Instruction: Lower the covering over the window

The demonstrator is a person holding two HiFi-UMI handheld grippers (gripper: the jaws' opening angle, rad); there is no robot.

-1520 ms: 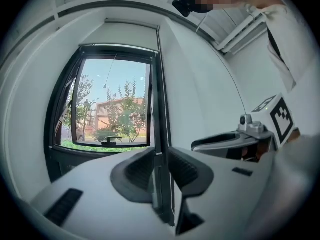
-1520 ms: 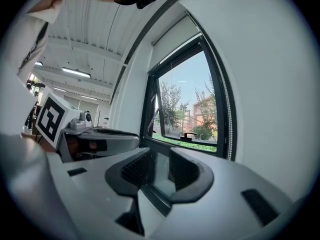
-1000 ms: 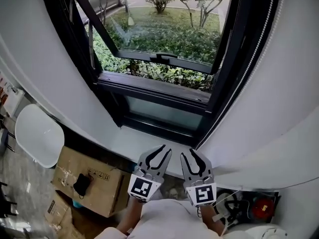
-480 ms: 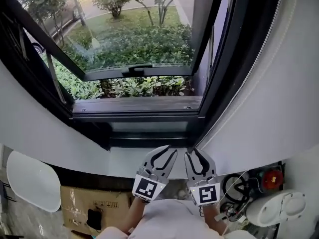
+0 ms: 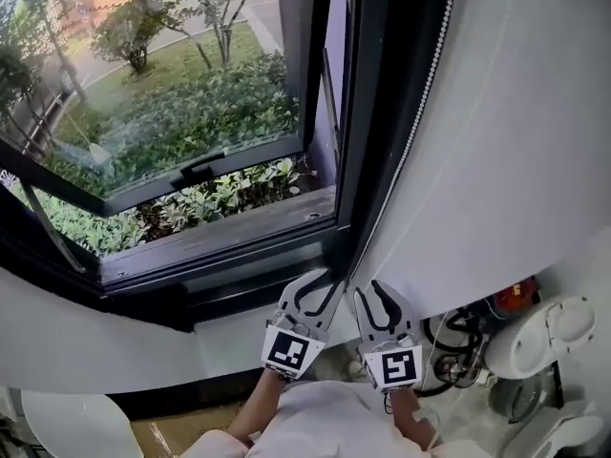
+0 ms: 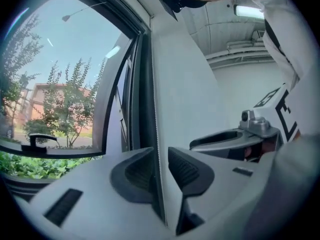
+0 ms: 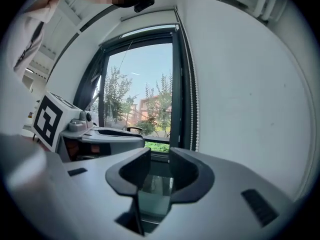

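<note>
Easily botched: with left gripper (image 5: 321,284) spread, just widened, round the unpinched bead chain (image 6: 157,109) and right gripper (image 7: 160,156) spread empty, could snap shut beside it.

It looked like a ground-floor office or workroom rather than a home. Overhead ran a bare ceiling (image 6: 220,29) with exposed pipes (image 6: 235,49) and a strip light (image 6: 248,11). A plain white wall (image 5: 516,160) held a dark-framed window (image 5: 355,113) with a bead chain (image 5: 420,113) hanging at its edge. Outside were shrubs (image 5: 191,122) and a lawn (image 5: 181,60) at sill level. Tangled cables (image 5: 456,346) lay on the floor, and a white chair (image 5: 72,429) stood well apart from them.
</note>
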